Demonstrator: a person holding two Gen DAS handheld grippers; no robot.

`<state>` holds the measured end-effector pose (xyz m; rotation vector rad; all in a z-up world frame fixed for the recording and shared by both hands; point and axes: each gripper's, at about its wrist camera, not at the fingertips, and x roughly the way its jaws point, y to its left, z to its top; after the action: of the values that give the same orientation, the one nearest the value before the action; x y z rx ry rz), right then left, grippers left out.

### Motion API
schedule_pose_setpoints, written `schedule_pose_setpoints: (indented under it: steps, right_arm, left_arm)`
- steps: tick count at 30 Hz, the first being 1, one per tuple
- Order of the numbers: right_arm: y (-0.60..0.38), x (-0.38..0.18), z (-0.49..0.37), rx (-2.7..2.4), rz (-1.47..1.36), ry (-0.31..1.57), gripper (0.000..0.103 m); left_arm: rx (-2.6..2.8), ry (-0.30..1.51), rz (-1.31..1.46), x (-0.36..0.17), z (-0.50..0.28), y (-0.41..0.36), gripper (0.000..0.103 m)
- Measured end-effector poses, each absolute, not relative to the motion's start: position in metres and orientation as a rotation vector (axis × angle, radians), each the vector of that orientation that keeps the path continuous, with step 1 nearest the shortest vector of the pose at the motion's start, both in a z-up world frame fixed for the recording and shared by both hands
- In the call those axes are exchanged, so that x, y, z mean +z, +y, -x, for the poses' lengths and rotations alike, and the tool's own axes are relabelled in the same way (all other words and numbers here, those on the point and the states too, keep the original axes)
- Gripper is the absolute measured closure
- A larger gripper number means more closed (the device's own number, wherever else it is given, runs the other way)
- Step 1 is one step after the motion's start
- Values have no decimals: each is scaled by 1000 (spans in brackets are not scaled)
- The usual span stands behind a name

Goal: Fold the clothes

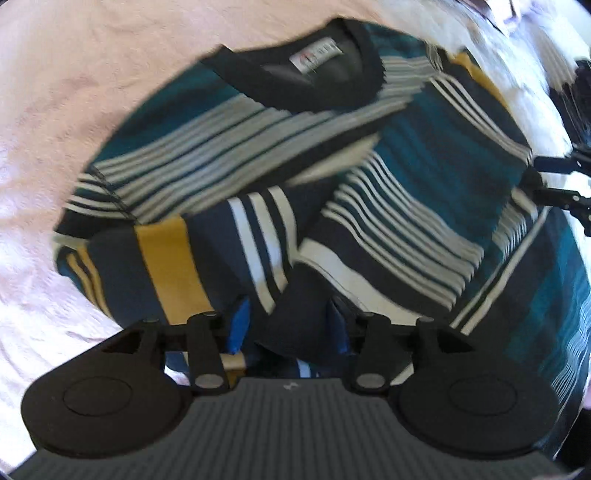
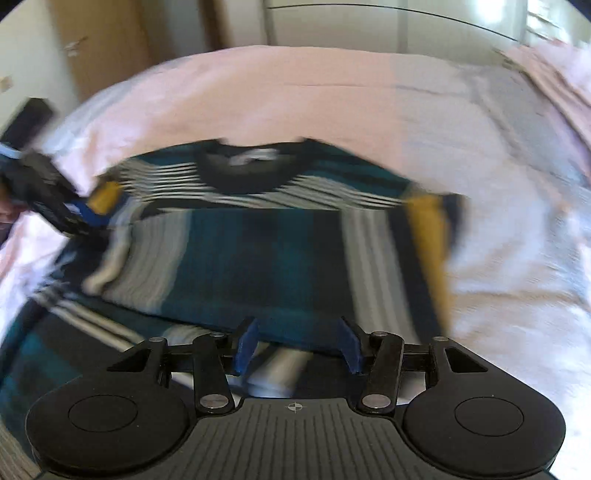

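Left wrist view looks close down on a striped knit sweater (image 1: 369,155) in teal, navy, white and mustard, lying on a pale pink bedsheet (image 1: 55,92) with its dark collar (image 1: 317,74) and neck label at the far end; one sleeve (image 1: 177,251) is folded in across the body, and another striped layer lies over the chest on the opposite side. The left gripper (image 1: 291,325) sits right over the near folded edge, its blue pads spread with dark cloth between them, though I cannot tell whether they touch it. From the right wrist view, the sweater's long axis runs straight away from the fingers toward the collar (image 2: 243,173), and the right gripper (image 2: 297,349) hangs spread just above the near body edge, gripping nothing. Both grippers lie near the garment, left at its side, right at its lower part. Beyond the bed stand a wooden door (image 2: 110,44) and pale cabinet fronts (image 2: 369,26).
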<state>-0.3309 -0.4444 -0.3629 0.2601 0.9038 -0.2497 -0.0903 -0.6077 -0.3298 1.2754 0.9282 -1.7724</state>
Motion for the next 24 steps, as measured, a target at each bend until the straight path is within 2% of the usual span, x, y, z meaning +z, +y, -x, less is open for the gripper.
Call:
schedule_pose_setpoints:
  steps: [4, 10, 18, 19, 21, 24]
  right_arm:
    - [-422, -375, 305, -205, -257, 952, 52]
    - [-411, -387, 292, -193, -225, 1010, 52]
    - [-377, -378, 285, -141, -179, 989, 52]
    - [-369, -379, 283, -128, -176, 991, 52]
    - [-354, -383, 280, -108, -171, 1001, 52]
    - [-337, -386, 278, -104, -172, 1000, 52]
  left_arm:
    - [-1787, 896, -1239, -322, 84, -603, 99]
    - [-1781, 949, -1131, -322, 63, -595, 99]
    - [-1808, 1033, -1046, -319, 43, -588, 93]
    - [-1811, 1043, -1036, -319, 40, -587, 90]
    - [-1817, 1063, -1015, -318, 35, -585, 76]
    - [-1826, 1093, -983, -317, 27, -583, 74]
